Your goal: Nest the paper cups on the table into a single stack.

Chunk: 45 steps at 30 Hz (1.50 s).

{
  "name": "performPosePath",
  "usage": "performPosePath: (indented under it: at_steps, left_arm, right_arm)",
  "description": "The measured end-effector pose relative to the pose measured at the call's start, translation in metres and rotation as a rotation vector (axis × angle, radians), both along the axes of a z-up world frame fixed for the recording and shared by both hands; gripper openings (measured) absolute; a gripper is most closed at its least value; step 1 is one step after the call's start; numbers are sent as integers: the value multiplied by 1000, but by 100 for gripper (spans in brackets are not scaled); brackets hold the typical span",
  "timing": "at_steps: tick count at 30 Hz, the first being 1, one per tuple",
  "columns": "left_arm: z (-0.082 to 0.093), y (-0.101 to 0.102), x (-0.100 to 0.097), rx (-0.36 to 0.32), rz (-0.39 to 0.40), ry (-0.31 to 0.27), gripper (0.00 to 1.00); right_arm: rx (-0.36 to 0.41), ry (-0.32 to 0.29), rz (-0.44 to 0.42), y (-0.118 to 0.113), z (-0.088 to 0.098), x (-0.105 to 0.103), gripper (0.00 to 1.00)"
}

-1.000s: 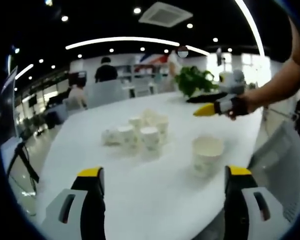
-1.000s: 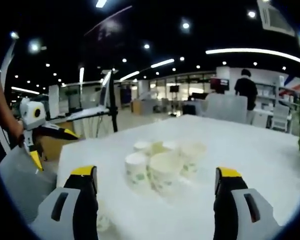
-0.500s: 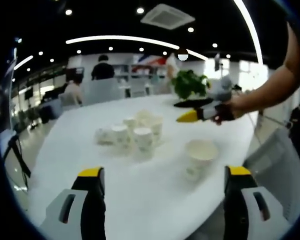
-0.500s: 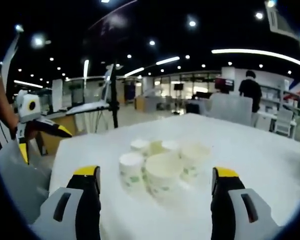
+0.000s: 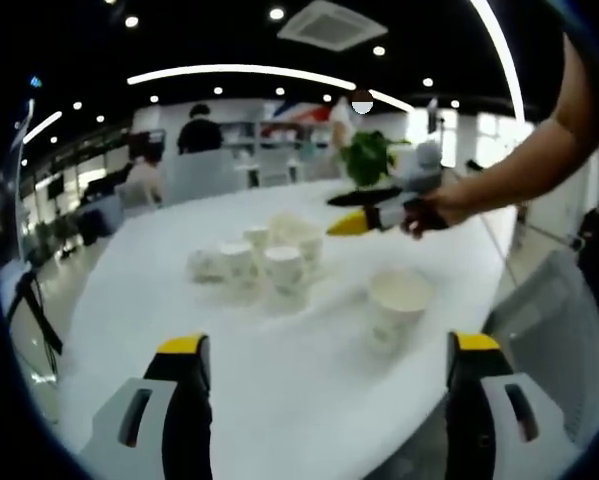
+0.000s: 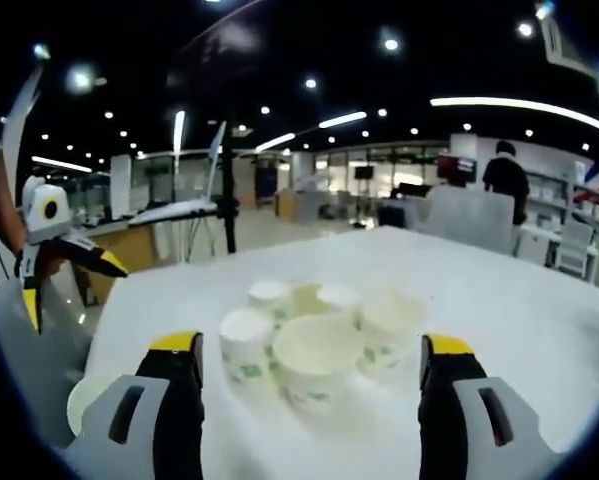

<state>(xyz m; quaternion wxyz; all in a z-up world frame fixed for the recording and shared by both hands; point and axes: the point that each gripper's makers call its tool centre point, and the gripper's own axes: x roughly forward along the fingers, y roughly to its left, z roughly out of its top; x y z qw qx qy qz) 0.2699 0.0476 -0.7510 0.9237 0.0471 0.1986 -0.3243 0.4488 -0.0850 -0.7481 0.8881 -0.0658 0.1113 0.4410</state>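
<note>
Paper cups (image 6: 314, 340) cluster near your right gripper (image 6: 309, 370), jaws wide; your left gripper (image 5: 329, 370) gapes wide too.

white table (image 5: 309, 370), clustered paper cups (image 6: 314, 335)

white paper cups (image 6: 319, 350) — green print, white table (image 5: 279, 380)
</note>
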Motion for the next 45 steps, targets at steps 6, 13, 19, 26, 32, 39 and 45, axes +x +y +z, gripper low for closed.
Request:
performPosePath:
  at_steps: [6,13,19,26,32,39,45]
  left_arm:
    - [-2,0,-1,5,0,8,96]
    - [-4,1,0,7,2,17,95]
    - [-4,1,0,6,6,18,95]
    - [-4,3,2,4,17,16,97]
    - [-5,3,2,13,17,13,97]
    - [-5,3,1,13,18,18,97]
    - [-6,4,1,16,22,25,96]
  right_arm:
    - [2,21,-12,1,-8,6,80]
    - [-49,24,15,5,-26,11,70]
    - [-44,46,18,11,-30,17,65]
    - [-45,81,-1,13,-39,22,59]
    - [-69,91,12,19,-49,23,56]
    - [-67,102,-2,22,-51,29,51]
    - [-63,113,2,22,-54,28,42]
